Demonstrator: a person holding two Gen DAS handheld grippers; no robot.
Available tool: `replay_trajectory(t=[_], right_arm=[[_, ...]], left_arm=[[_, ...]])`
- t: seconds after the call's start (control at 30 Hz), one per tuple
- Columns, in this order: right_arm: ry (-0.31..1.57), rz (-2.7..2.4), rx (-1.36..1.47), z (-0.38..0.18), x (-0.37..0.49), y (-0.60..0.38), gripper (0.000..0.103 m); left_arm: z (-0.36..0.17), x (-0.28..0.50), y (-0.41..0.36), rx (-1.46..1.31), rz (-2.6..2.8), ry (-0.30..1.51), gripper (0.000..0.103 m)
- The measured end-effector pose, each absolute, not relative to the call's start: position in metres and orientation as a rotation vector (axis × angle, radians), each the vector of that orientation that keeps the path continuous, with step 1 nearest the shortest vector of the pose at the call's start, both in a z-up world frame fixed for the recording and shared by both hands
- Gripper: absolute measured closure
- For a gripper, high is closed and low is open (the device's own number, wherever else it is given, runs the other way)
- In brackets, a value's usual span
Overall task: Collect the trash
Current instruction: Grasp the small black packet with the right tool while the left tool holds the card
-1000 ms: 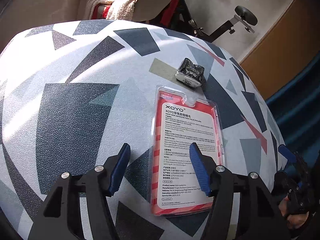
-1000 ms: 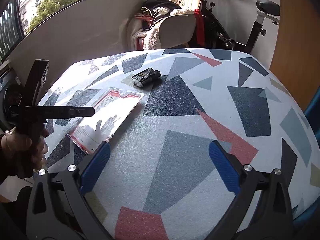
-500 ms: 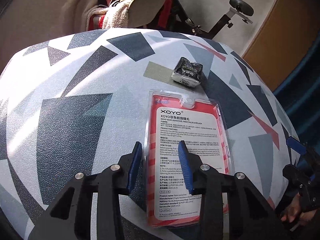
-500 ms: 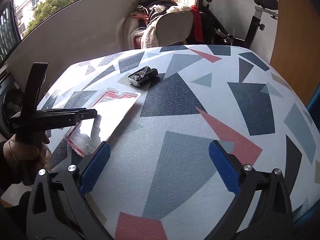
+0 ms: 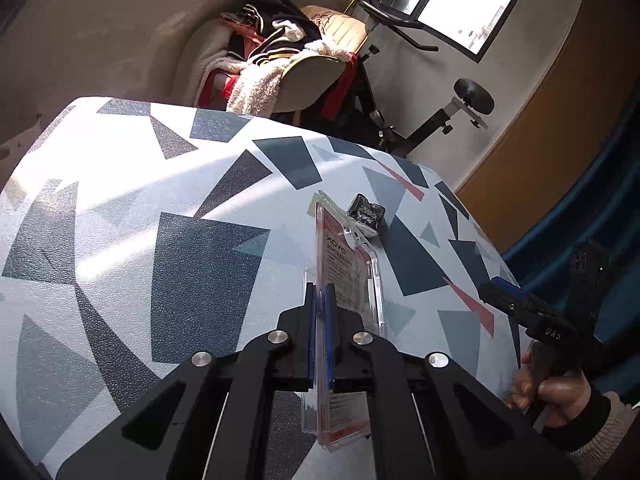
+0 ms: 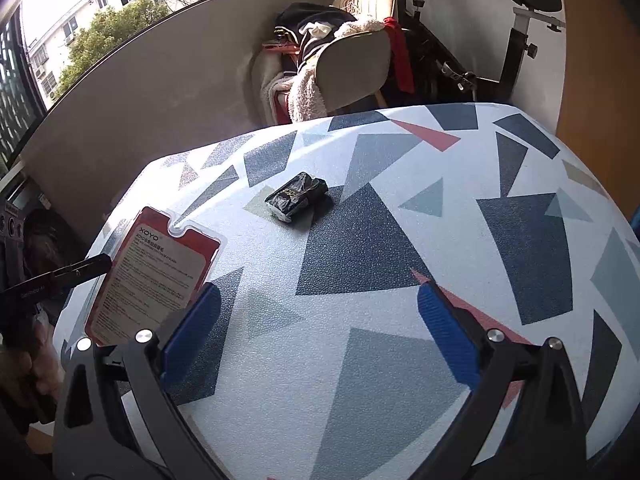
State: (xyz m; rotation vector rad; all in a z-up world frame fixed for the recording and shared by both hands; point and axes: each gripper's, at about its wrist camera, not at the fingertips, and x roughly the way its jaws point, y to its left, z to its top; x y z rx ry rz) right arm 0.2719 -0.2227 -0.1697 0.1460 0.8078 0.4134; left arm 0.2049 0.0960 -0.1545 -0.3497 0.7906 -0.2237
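Nearest in the left wrist view, the left tool is seen with its blue pads pressed together on the long edge of a flat eyelash packet; its jaws have just been closing, and the packet is now pinched between them. The packet is held on edge, lifted clear of the patterned surface, with its long axis running forward along the tool's fingers and its hang-tab end pointing away. In the right wrist view the same packet is seen at the left, tilted up above the near left corner of the surface. The right tool is held with its jaws spread wide and nothing between them, over the near middle of the surface. Farther on, a crumpled black wrapper lies flat on the surface, ahead and a little to the left of the right tool, well apart from its pads and lying roughly crosswise to them. The right tool is judged the natural one for it, since the left one is occupied. No bin or bag is visible, so where the trash goes cannot be told. Beyond the surface, a chair heaped with clothes stands by the wall.
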Motion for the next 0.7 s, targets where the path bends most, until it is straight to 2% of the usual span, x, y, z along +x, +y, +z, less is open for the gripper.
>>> replay_trajectory(t=[0.2, 0.27, 0.3, 0.57, 0.6, 0.67, 0.7], right_arm=[[0.813, 0.481, 0.208, -0.172, 0.338, -0.181, 0.008], [0.848, 0.492, 0.158, -0.183, 0.362, -0.160, 0.024], [0.870, 0.459, 0.111, -0.189, 0.373, -0.150, 0.026], [1.004, 0.364, 0.160, -0.222, 0.423, -0.130, 0.028], [1.013, 0.369, 0.162, -0.224, 0.425, -0.129, 0.033], [1.018, 0.402, 0.160, -0.226, 0.422, -0.131, 0.078], [1.025, 0.430, 0.166, -0.226, 0.419, -0.133, 0.081]], left_arm=[[-0.137, 0.191, 0.123, -0.396, -0.194, 0.736, 0.099], [-0.133, 0.188, 0.124, -0.388, -0.194, 0.730, 0.099], [-0.133, 0.187, 0.122, -0.374, -0.197, 0.735, 0.099], [-0.131, 0.177, 0.123, -0.350, -0.204, 0.736, 0.099], [-0.132, 0.176, 0.124, -0.351, -0.198, 0.737, 0.099], [-0.134, 0.175, 0.125, -0.359, -0.192, 0.740, 0.099], [-0.135, 0.175, 0.125, -0.365, -0.190, 0.739, 0.099]])
